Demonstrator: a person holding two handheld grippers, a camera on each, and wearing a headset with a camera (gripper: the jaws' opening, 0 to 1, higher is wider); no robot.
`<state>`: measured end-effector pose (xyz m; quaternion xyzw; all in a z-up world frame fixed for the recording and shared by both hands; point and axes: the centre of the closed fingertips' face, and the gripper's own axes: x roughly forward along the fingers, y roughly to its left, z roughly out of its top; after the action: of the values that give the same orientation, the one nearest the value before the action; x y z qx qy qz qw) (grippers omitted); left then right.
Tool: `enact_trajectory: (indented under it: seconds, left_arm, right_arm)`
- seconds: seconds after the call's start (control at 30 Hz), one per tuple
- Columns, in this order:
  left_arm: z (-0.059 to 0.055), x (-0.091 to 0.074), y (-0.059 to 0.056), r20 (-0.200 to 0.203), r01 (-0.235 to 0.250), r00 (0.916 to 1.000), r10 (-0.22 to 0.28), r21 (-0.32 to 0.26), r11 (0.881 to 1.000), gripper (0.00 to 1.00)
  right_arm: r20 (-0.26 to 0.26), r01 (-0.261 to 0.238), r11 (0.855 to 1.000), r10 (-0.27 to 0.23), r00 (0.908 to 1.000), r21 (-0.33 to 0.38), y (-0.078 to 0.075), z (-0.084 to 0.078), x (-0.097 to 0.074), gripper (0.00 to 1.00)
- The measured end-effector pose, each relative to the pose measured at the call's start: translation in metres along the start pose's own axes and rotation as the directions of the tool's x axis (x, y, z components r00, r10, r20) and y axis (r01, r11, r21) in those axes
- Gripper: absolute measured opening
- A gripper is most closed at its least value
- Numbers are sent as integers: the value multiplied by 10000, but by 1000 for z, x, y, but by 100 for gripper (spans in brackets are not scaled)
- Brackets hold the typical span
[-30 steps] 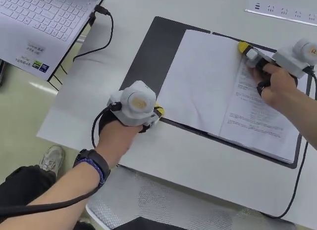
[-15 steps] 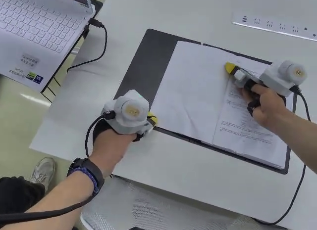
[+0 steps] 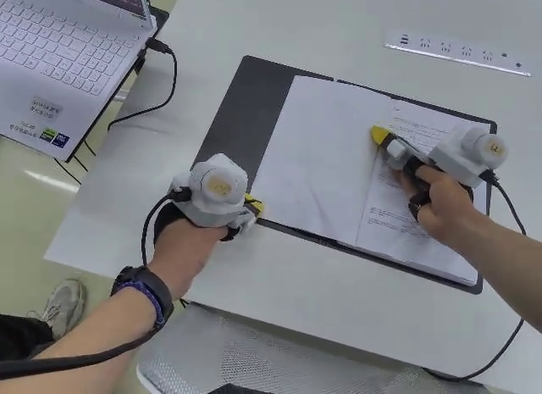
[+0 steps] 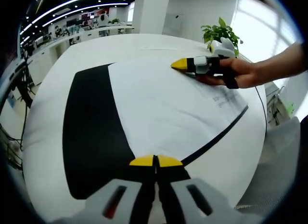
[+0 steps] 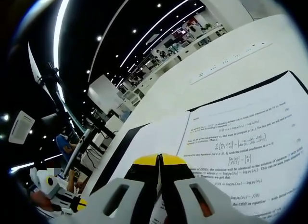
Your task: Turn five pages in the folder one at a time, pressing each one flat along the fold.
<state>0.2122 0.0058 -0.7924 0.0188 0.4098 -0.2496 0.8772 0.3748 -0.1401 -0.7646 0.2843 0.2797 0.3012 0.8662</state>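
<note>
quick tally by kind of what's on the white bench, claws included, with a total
folder: 1
laptop: 1
power strip: 1
claws: 2 (left claw, right claw)
total: 5

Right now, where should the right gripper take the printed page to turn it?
Take the printed page at its free outer edge, near a corner, coming from the person's right: it lies flat, bound only at the fold.
</note>
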Motion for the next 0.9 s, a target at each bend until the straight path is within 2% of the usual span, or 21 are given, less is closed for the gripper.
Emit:
enact_trajectory:
  seconds: [0.23,0.67,0.9]
  left_arm:
    - [0,0,0,-2,-5,10000,5,-22,10000,0]
    - [0,1,-1,-64,-69,10000,70,50,10000,0]
    - [0,-1,-3,-69,-62,10000,62,55,10000,0]
  right_arm:
    - [299,-83,9999,82,9995,56,11,-16,-19,0]
    - [411,-203,9995,192,9990,256,18,-31,-38,0]
    - [45,-464,9989,464,9989,-84,26,-46,-48,0]
